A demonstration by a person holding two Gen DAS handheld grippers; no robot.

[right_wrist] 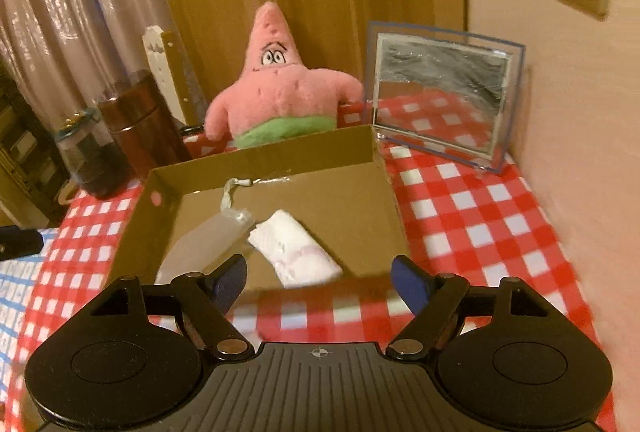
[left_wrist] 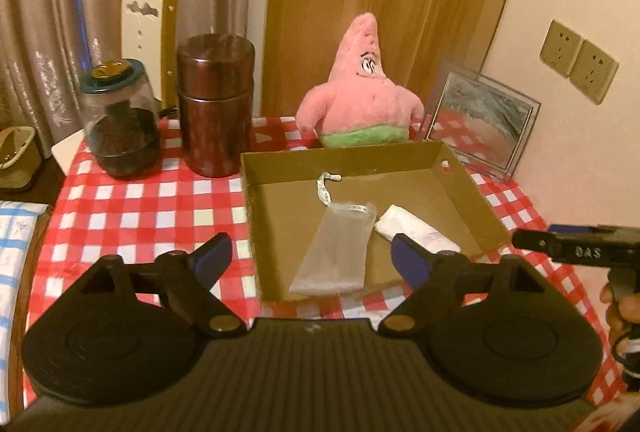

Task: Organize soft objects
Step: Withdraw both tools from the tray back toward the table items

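A shallow cardboard box (left_wrist: 464,191) (right_wrist: 352,143) sits on the red-checked tablecloth. Inside it lie a translucent mesh pouch (left_wrist: 336,252) (right_wrist: 200,244) with a white cord and a folded white cloth (left_wrist: 416,230) (right_wrist: 296,248), side by side. A pink star plush (left_wrist: 362,87) (right_wrist: 276,91) sits upright just behind the box. My left gripper (left_wrist: 310,260) stands open above the box's near edge, nothing between its fingers. My right gripper (right_wrist: 320,284) is open too, held over the near rim with the cloth just beyond its fingers. The right gripper's body (left_wrist: 576,252) shows at the left wrist view's right edge.
A brown metal canister (left_wrist: 216,103) (right_wrist: 140,119) and a glass jar (left_wrist: 120,119) (right_wrist: 88,155) stand left of the box. A clear-framed mirror (left_wrist: 484,119) (right_wrist: 440,95) leans against the wall at right. A white wooden piece (left_wrist: 144,27) stands behind. Wall sockets (left_wrist: 576,59) are nearby.
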